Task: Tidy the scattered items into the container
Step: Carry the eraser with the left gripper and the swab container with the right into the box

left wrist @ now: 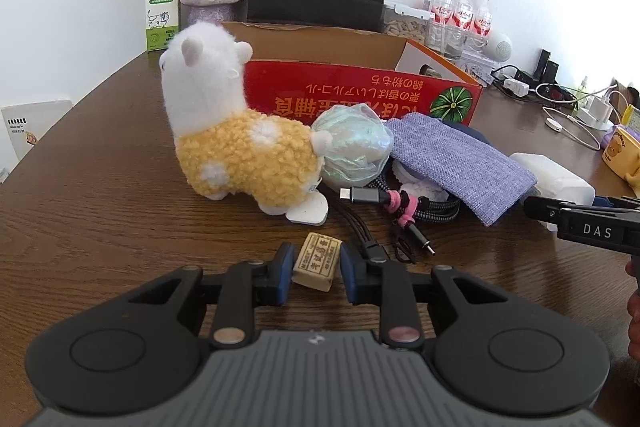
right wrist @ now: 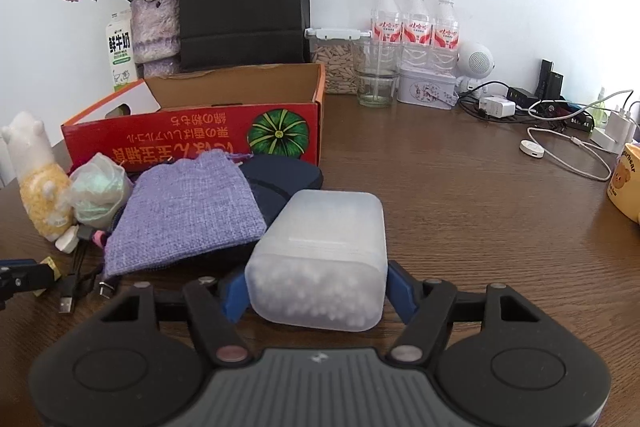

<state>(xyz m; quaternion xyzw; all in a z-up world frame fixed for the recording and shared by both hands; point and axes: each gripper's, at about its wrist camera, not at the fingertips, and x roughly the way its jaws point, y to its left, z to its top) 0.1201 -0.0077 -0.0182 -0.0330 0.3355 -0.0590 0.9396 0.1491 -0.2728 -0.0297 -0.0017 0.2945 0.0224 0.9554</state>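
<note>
Left gripper [left wrist: 316, 269] brackets a wrapped candy [left wrist: 317, 261], pads apparently touching; right gripper [right wrist: 316, 293] straddles a frosted cotton-swab box [right wrist: 320, 259]. Both look poised for lifting into the red carton [right wrist: 192, 137].

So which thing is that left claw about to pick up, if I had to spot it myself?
Start at the red cardboard box, come forward past the plush alpaca and the cables. Between the left gripper fingers lies a small eraser: beige, block-shaped, printed wrapper.

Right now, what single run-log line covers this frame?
left gripper: around wrapped candy, on table | right gripper: around frosted plastic box | red carton: open, beyond the pile
</note>
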